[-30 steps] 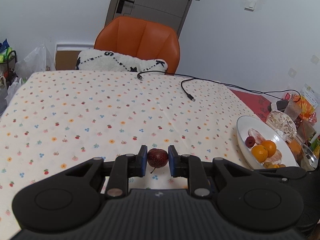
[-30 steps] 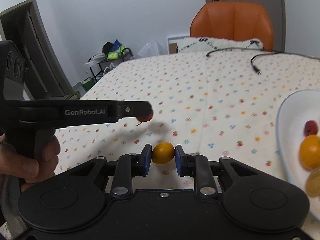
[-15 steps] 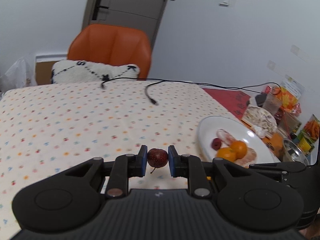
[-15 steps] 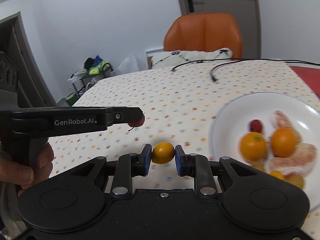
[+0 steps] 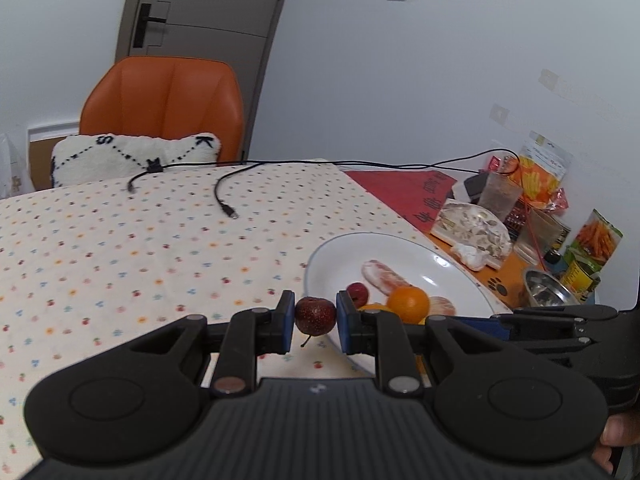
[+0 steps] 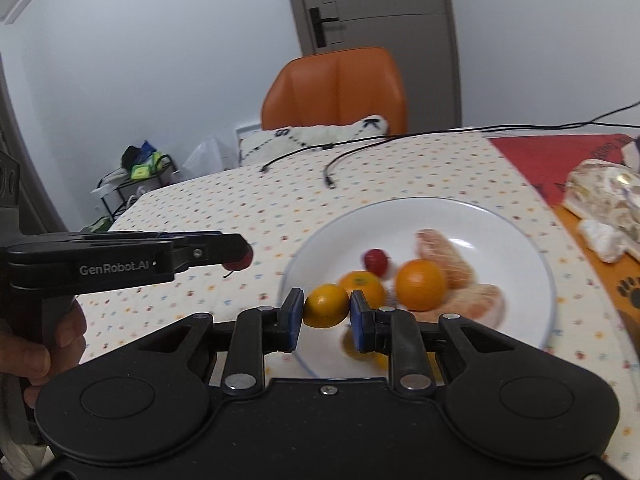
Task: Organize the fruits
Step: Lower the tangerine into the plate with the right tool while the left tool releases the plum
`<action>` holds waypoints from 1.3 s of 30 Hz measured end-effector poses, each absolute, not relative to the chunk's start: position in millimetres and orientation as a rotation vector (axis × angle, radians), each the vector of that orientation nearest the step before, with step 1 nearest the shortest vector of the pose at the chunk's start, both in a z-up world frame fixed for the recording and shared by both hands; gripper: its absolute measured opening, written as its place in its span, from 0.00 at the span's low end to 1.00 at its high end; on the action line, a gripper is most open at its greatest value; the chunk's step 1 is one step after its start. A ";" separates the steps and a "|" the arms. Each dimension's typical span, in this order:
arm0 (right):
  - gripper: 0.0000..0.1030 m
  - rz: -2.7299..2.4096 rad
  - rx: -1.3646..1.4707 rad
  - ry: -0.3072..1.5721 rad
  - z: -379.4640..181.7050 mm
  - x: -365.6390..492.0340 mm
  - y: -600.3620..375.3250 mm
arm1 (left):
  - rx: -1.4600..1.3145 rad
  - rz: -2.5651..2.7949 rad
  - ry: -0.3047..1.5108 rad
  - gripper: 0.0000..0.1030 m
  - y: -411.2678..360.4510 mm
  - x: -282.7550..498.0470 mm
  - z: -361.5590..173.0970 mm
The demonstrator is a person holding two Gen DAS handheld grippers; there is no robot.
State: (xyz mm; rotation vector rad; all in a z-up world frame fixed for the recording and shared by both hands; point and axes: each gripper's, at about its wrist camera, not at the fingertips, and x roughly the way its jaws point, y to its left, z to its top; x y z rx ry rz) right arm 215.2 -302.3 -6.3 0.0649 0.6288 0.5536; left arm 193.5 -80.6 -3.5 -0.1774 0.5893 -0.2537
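My left gripper [image 5: 315, 316] is shut on a small dark red fruit [image 5: 315, 315] with a thin stem, held just left of the white plate [image 5: 400, 244]. My right gripper [image 6: 326, 306] is shut on a small yellow-orange citrus [image 6: 326, 305] above the plate's [image 6: 520, 240] near-left rim. On the plate lie a small red fruit [image 6: 376, 261], oranges [image 6: 420, 285] and peeled segments [image 6: 444, 254]. In the right wrist view the left gripper [image 6: 236, 258] reaches in from the left, the dark fruit showing at its tip.
The table wears a dotted cloth [image 5: 120, 240] with black cables [image 5: 224, 196] lying at its far side. An orange chair [image 5: 168, 100] with a white cushion [image 5: 132, 158] stands behind. Snack bags, a glass and a metal bowl [image 5: 548, 294] crowd the right edge by a red mat [image 5: 404, 192].
Both grippers have swung right toward the plate, each still holding its fruit. The plate now sits much closer and more central in both views.
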 end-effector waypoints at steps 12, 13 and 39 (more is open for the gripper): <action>0.23 0.453 0.098 0.624 -9.2 219.6 -349.6 | -0.153 -0.318 0.615 0.20 -116.6 205.6 -6.0; 0.23 0.444 0.102 0.624 -9.9 220.2 -353.3 | -0.152 -0.324 0.623 0.20 -119.4 207.1 -6.8; 0.40 0.365 0.163 0.601 -10.0 218.3 -383.1 | -0.176 -0.192 0.661 0.71 -104.6 204.0 -3.6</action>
